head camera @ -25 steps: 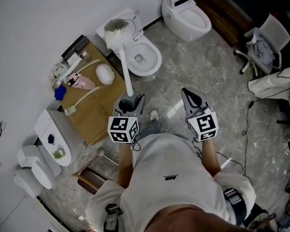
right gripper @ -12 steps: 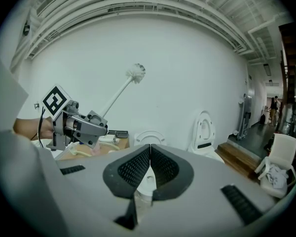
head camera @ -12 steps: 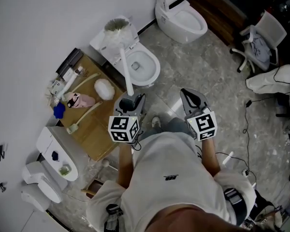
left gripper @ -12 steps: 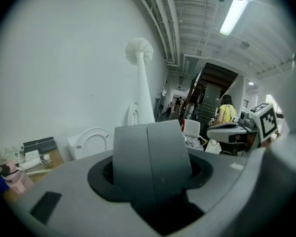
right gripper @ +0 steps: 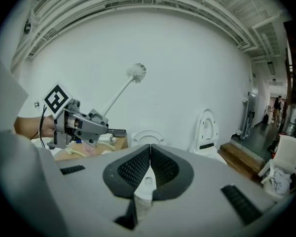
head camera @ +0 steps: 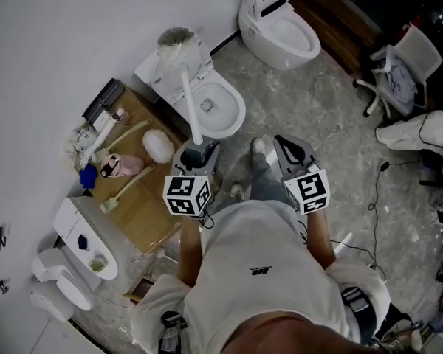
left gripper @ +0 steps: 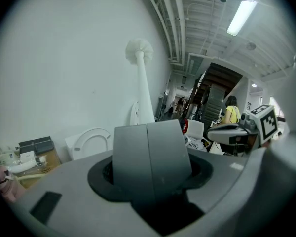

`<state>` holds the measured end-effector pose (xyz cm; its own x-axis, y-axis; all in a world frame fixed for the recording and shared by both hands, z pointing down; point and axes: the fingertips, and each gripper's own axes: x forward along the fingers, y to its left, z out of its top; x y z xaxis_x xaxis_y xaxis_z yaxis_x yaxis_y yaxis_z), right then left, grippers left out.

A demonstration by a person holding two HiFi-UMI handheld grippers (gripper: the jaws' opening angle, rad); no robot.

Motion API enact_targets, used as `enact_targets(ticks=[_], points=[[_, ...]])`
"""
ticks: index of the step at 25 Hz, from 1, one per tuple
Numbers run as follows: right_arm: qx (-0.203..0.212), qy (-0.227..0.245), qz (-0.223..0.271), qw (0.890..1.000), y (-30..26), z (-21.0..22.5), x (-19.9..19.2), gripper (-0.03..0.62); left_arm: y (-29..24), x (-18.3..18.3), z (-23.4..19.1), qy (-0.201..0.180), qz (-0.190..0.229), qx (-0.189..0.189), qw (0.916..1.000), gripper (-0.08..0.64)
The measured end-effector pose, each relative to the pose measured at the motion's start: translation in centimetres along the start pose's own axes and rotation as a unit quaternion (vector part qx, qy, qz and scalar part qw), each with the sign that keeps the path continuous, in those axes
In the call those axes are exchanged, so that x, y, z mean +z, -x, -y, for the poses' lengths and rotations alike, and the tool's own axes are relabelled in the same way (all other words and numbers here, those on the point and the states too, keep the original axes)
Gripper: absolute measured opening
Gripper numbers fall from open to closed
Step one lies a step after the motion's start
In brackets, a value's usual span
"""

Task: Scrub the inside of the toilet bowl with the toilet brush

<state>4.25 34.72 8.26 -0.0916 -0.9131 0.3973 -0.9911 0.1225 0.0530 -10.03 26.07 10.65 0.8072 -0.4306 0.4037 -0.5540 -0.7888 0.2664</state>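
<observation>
My left gripper (head camera: pixel 199 152) is shut on the white toilet brush's handle (head camera: pixel 191 109). The bristle head (head camera: pixel 176 41) points up and away, over the cistern of the near toilet (head camera: pixel 225 113), whose bowl is open. In the left gripper view the handle (left gripper: pixel 144 95) rises from between the shut jaws (left gripper: pixel 147 126) to the bristle head (left gripper: pixel 139 48). My right gripper (head camera: pixel 291 148) is shut and empty, level with the left one; its tips (right gripper: pixel 150 147) meet. It sees the left gripper (right gripper: pixel 81 124) and the brush head (right gripper: pixel 137 71).
A second toilet (head camera: pixel 280 29) stands farther right against the wall. A brown board (head camera: pixel 144 190) at the left carries brushes, a white puff and small items. Another toilet (head camera: pixel 81 238) lies lower left. An office chair (head camera: pixel 399 65) and cables (head camera: pixel 376 198) are at the right.
The person has stepped toward the near toilet; a foot now shows ahead between the grippers. Both grippers keep their pose, and the brush stays held with its head up.
</observation>
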Motion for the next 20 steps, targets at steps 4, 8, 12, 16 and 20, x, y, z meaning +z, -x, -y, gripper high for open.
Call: enact_targets(ticks=[4,8,12,16,20], points=[[0.017,0.0,-0.004,1.0,-3.0,2.0,0.5,-0.005,-2.5,0.9,-1.2,0.006,-0.005,0.012,0.9999,0.253],[0.038,-0.001,-0.011,0.999,-5.6,4.3,0.8,-0.005,-5.0,1.6,-2.0,0.017,-0.015,0.026,0.9994,0.252],[0.056,-0.004,-0.021,0.998,-8.2,6.8,0.5,-0.005,-7.9,2.0,-2.7,0.029,-0.022,0.038,0.9986,0.252],[0.08,-0.002,-0.037,0.996,-10.9,9.4,0.2,-0.005,-11.0,2.3,-3.3,0.049,-0.031,0.051,0.997,0.252],[0.115,-0.002,-0.051,0.992,-13.4,11.7,0.0,-0.005,-14.0,2.4,-3.7,0.078,-0.036,0.065,0.9942,0.252]])
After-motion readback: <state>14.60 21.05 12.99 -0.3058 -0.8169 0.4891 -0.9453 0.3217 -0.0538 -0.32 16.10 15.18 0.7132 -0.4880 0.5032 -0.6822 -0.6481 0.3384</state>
